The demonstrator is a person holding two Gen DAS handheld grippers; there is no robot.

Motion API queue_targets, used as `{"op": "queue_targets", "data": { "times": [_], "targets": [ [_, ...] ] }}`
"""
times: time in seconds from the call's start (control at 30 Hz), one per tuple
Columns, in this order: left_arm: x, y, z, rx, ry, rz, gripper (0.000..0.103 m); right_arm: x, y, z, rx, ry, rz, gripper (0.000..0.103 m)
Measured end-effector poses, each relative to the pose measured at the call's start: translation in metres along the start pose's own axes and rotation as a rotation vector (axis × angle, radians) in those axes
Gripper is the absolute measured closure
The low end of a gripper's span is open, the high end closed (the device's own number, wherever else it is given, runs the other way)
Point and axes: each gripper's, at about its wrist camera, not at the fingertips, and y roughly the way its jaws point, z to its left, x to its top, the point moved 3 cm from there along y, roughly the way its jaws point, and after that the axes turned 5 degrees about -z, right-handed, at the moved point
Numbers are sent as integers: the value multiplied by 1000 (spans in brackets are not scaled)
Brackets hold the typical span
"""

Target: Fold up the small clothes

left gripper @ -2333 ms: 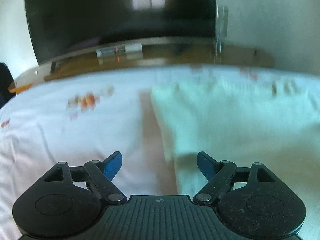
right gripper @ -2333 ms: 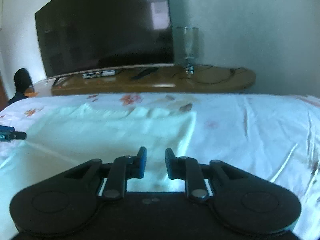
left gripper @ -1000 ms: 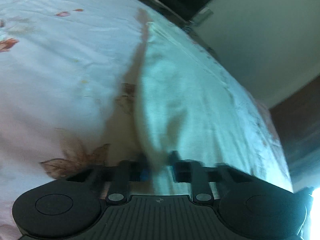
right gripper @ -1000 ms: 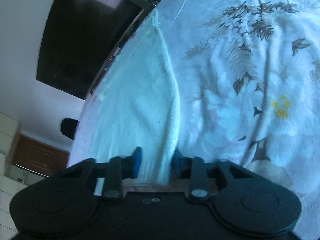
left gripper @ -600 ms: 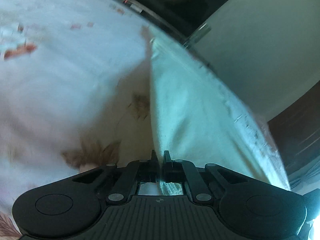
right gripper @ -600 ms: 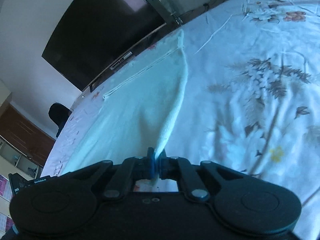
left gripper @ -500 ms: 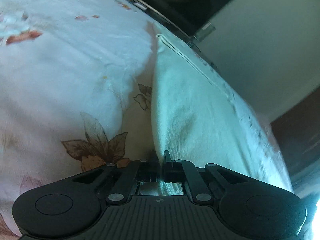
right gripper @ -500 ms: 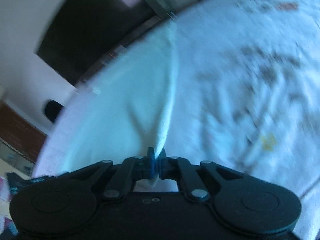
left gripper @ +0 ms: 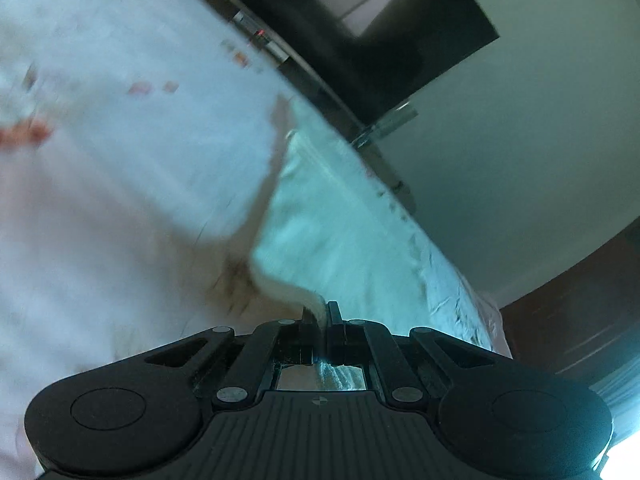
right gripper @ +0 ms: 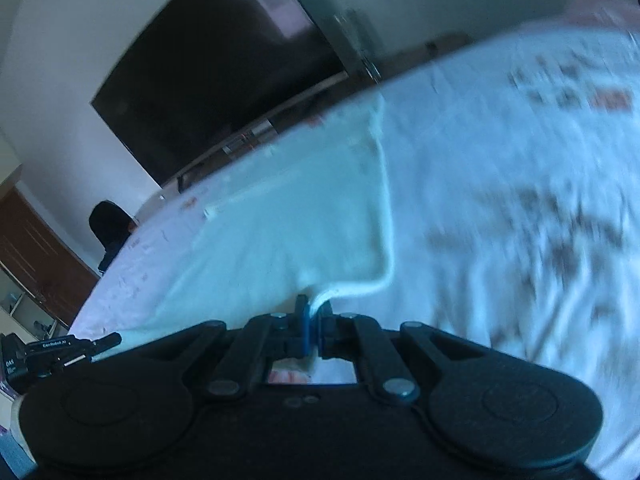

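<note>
A pale mint-white garment lies spread on a floral bed sheet. My left gripper is shut on its near left corner, and the cloth rises off the bed into the jaws. In the right wrist view the same garment stretches away to the left, and my right gripper is shut on its near right corner, which curls up from the sheet. The left gripper shows at the lower left edge of that view. Both views are motion-blurred.
A large dark television stands on a long wooden console beyond the bed, with a clear glass vase beside it. A dark chair and wooden cabinets lie to the far left. A dark wooden door stands on the right.
Both grippers closed on the garment's near corners and then rose, lifting those corners off the sheet. Both views have tilted and show more of the wall and television.
</note>
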Motion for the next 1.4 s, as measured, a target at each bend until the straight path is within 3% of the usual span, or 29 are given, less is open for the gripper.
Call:
{"op": "queue_targets", "data": {
  "times": [0.13, 0.33, 0.53, 0.73, 0.9, 1.2, 1.23, 1.33, 1.37, 1.4],
  "targets": [
    [36, 10, -24, -28, 47, -34, 99, 36, 3, 11, 20, -49, -45, 98],
    [100, 53, -58, -31, 120, -51, 99, 107, 38, 25, 42, -144, -69, 98],
    [162, 119, -83, -20, 164, -85, 99, 164, 89, 21, 63, -167, -92, 98],
    [203, 200, -90, 29, 210, -44, 99, 206, 166, -5, 88, -98, -66, 98],
    [214, 272, -74, 78, 234, 33, 99, 215, 231, -43, 89, 3, -8, 98],
    [221, 346, -44, 84, 174, 48, 99, 220, 311, -94, 109, 157, 65, 98],
    [222, 351, -40, 81, 147, 35, 99, 221, 319, -100, 107, 176, 63, 96],
    [224, 359, -32, 57, 77, -1, 99, 225, 335, -121, 88, 261, -5, 76],
    [222, 359, -35, 57, 110, -3, 97, 226, 336, -124, 74, 278, -24, 76],
    [220, 359, -37, 70, 151, 4, 78, 228, 333, -125, 89, 277, -40, 76]
  ]
}}
